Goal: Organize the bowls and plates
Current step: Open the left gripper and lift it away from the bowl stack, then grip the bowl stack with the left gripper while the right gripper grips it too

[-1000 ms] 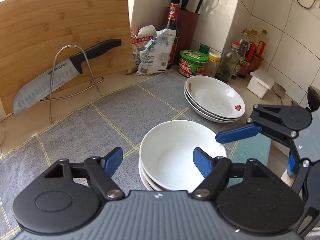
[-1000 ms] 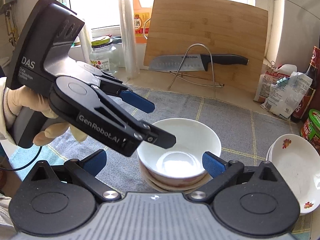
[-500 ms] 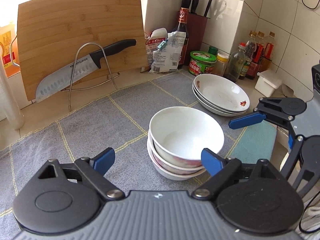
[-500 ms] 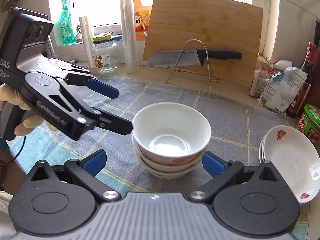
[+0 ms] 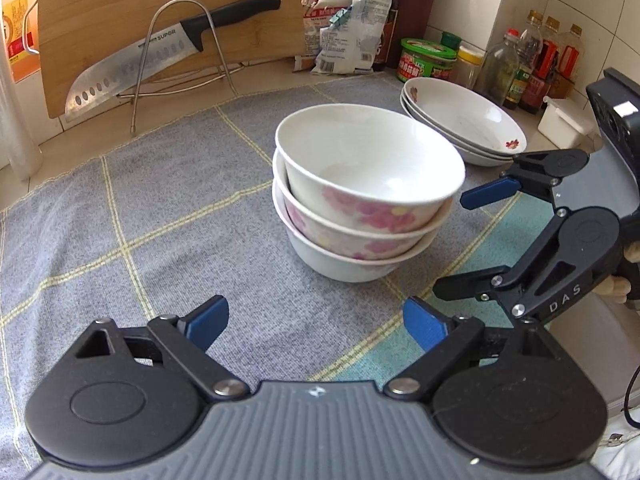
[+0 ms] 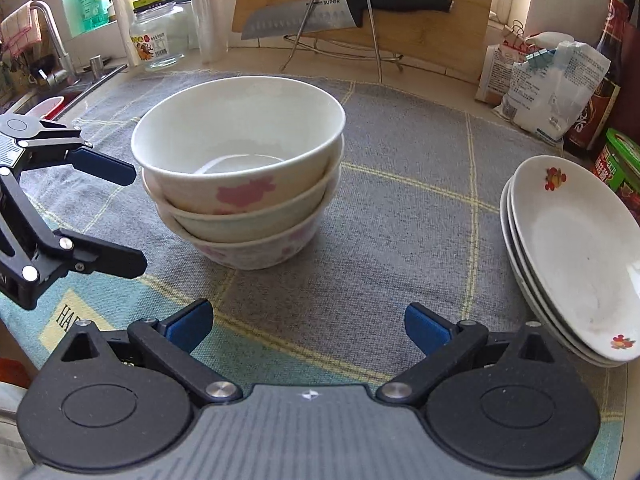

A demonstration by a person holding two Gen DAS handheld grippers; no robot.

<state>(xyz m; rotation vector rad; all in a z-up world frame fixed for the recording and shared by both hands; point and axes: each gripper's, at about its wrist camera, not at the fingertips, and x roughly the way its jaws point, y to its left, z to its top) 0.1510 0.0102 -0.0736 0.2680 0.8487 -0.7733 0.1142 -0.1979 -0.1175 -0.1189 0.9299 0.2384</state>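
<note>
Both grippers, the left gripper (image 5: 316, 326) and right gripper (image 6: 308, 326), have jaws wide apart holding nothing, then three nested bowls (image 5: 362, 196) on the grey mat (image 5: 168, 220), stacked plates (image 5: 460, 124) just beyond.

a grey checked cloth (image 6: 400, 216) covers the counter (image 5: 24, 184) — on it, the stack of bowls (image 6: 240, 172); right of the bowls, apart, the stack of plates (image 6: 572, 260); behind them, off the cloth, a knife rack (image 6: 340, 40) — holding a knife.
</note>
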